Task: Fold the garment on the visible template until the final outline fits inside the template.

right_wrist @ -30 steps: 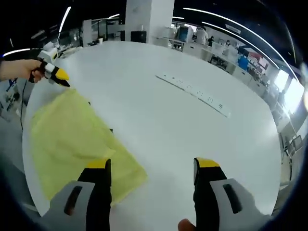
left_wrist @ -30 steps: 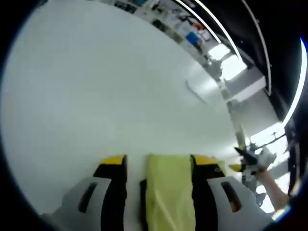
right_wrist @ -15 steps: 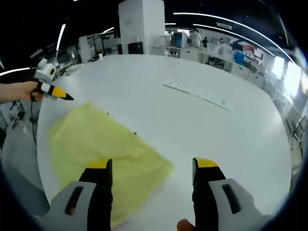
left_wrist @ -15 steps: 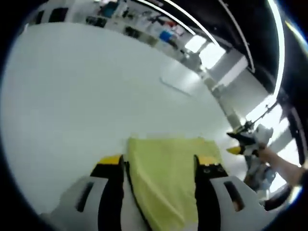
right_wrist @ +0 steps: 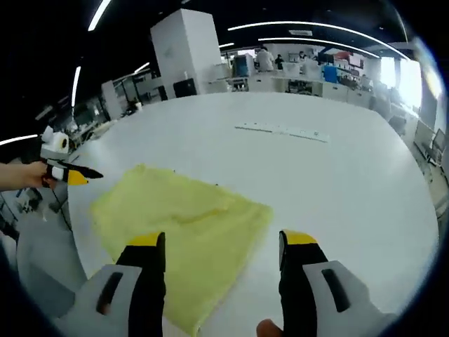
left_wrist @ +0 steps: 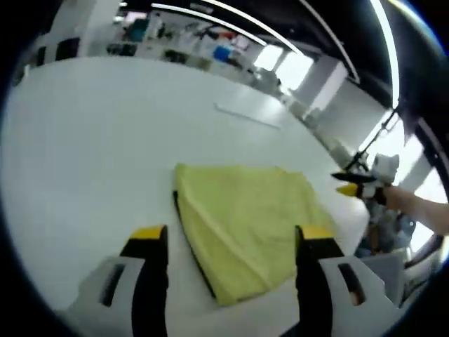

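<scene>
My left gripper (left_wrist: 229, 235) stands wide open above the white counter (left_wrist: 84, 147), its 2 yellow-tipped jaws well apart and holding nothing. Between and just beyond them lies the yellow garment (left_wrist: 245, 217), folded into a rough rectangle and flat on the counter, with a thin dark edge showing along its near left side. My jaws do not touch the cloth in this view. Farther off on the counter lies a long pale strip (left_wrist: 245, 116). At the right of the left gripper view my right gripper (left_wrist: 349, 184) comes in, held in my hand (left_wrist: 414, 207) past the counter's edge; from here I cannot tell how far its jaws are parted. In the right gripper view, my right gripper (right_wrist: 221, 242) is also wide open and empty, jaws apart, with the garment (right_wrist: 179, 232) lying on the counter (right_wrist: 337, 182) between and ahead of the jaws, reaching toward the counter's left edge. My left gripper (right_wrist: 70, 174) shows at the left, near the counter's rim, held in my other hand (right_wrist: 21, 175). The long strip (right_wrist: 280, 130) lies across the far part of the counter.
</scene>
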{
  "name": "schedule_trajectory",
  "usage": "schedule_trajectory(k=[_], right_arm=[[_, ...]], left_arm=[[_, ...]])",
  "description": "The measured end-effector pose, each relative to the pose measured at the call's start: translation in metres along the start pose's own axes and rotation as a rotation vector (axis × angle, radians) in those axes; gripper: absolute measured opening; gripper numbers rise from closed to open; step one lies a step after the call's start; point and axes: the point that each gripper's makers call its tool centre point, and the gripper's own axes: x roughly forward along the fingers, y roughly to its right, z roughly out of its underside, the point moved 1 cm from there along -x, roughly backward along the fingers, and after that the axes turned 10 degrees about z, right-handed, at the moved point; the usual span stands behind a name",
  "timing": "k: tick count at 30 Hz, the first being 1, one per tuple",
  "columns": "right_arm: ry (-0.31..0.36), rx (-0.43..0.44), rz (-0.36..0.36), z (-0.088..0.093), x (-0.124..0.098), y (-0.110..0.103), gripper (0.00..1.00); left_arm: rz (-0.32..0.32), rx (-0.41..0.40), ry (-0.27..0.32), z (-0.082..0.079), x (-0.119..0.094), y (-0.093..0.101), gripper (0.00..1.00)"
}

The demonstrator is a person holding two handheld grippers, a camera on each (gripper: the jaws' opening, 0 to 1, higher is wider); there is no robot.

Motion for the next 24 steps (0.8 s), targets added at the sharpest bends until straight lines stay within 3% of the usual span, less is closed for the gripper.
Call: schedule_trajectory(k=[2, 10, 14, 24], right_arm=[[-0.002, 0.015, 0.003, 0.007, -0.007, -0.003, 0.66], [-0.016, 0.061, 0.001, 0.03, -0.023, -0.013, 0.66], [-0.016, 0.081, 0.004, 0.034, -0.031, -0.017, 0.66], [-0.029, 0.117, 0.015, 0.05, -0.046, -0.025, 0.65]], left_arm=[[-0.023, 0.033, -0.006, 0.007, -0.005, 0.0, 0.73], [-0.009, 0.028, -0.023, 0.032, -0.014, 0.006, 0.74], [-0.008, 0.018, 0.003, 0.034, -0.019, 0.008, 0.74], [0.002, -0.002, -0.002, 0.044, -0.017, 0.009, 0.74]])
